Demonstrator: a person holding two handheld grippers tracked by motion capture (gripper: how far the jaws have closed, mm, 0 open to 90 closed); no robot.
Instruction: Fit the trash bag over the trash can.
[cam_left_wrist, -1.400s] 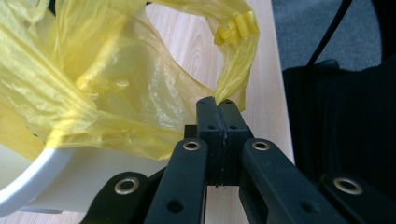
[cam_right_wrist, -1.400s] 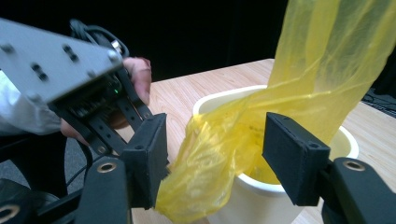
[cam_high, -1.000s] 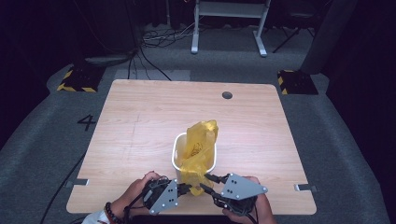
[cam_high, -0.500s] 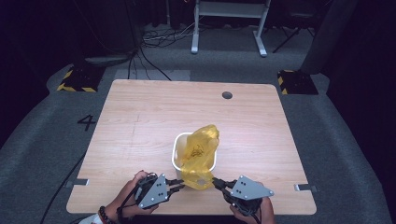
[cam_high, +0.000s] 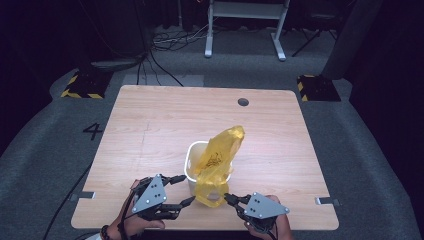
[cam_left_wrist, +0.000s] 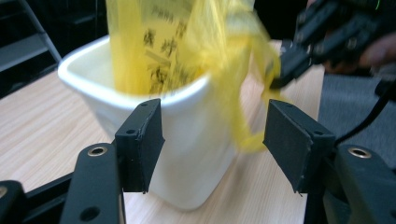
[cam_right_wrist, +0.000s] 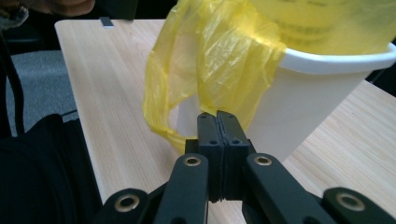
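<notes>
A white plastic bin (cam_high: 192, 151) stands near the table's front edge, with a yellow plastic bag (cam_high: 220, 149) stuck in it. The bag's top rises above the rim and its near side drapes down the front. My left gripper (cam_high: 187, 189) is open at the bin's front left. Its jaws have just been opening, and they touch neither the bin's corner (cam_left_wrist: 187, 154) nor the bag (cam_left_wrist: 187, 42) beyond them. My right gripper (cam_high: 227, 198) is at the front right, shut on the bag's hanging edge (cam_right_wrist: 219, 51) low beside the bin (cam_right_wrist: 317, 93). In the left gripper view the right gripper (cam_left_wrist: 299, 56) shows farther off.
The wooden table (cam_high: 150, 125) has a round cable hole (cam_high: 243, 102) near its far edge. A desk frame (cam_high: 245, 20) and cables lie on the floor beyond. Yellow-black striped blocks (cam_high: 80, 85) sit at the far corners. The person's sleeve (cam_right_wrist: 42, 177) is near the front edge.
The left gripper's jaws have opened and let go of the bag. The right gripper has sunk toward the table with the bag's edge in it. The bag's top now leans right.
</notes>
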